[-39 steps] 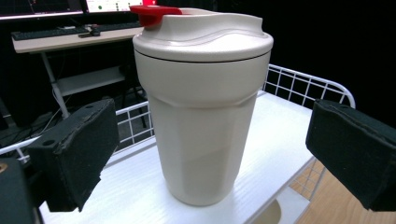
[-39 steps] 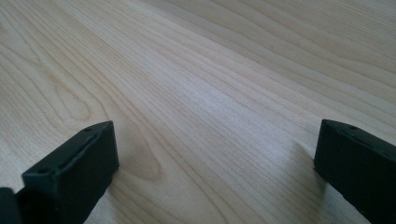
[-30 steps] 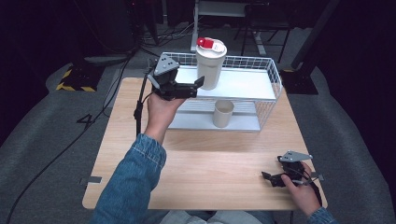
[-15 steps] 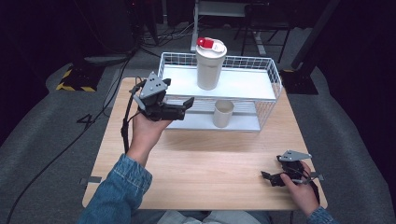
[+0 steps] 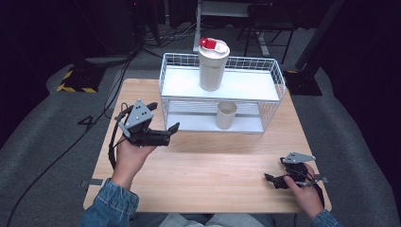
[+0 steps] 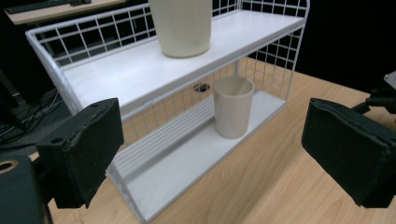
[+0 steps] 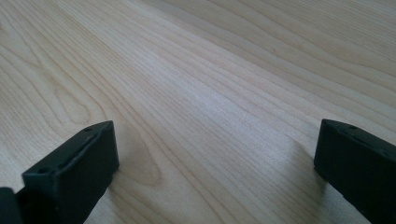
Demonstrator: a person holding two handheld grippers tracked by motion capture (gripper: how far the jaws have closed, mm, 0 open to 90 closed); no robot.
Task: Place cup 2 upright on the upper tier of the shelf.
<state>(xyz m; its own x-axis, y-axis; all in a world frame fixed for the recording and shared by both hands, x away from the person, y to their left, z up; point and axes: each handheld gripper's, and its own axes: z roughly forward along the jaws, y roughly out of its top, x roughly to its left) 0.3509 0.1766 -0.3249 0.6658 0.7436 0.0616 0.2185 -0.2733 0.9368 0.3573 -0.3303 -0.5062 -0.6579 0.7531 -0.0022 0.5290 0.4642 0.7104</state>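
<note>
Left gripper (image 5: 163, 134): jaws wide, empty, held above the near-left tabletop (image 5: 203, 165), aimed at the small beige open cup (image 6: 232, 112) on the lower shelf of the white wire two-tier rack (image 5: 269, 78).
Right gripper (image 5: 276, 179): jaws wide, empty, resting low at the near-right tabletop edge.
Tall cream tumbler with red-and-white lid (image 5: 213, 64): upright on the upper shelf, just above and left of the cup.
Handling note: enter level through the rack's open front, jaws straddling the cup's wall. The upper shelf edge and the wire sides limit clearance.
</note>
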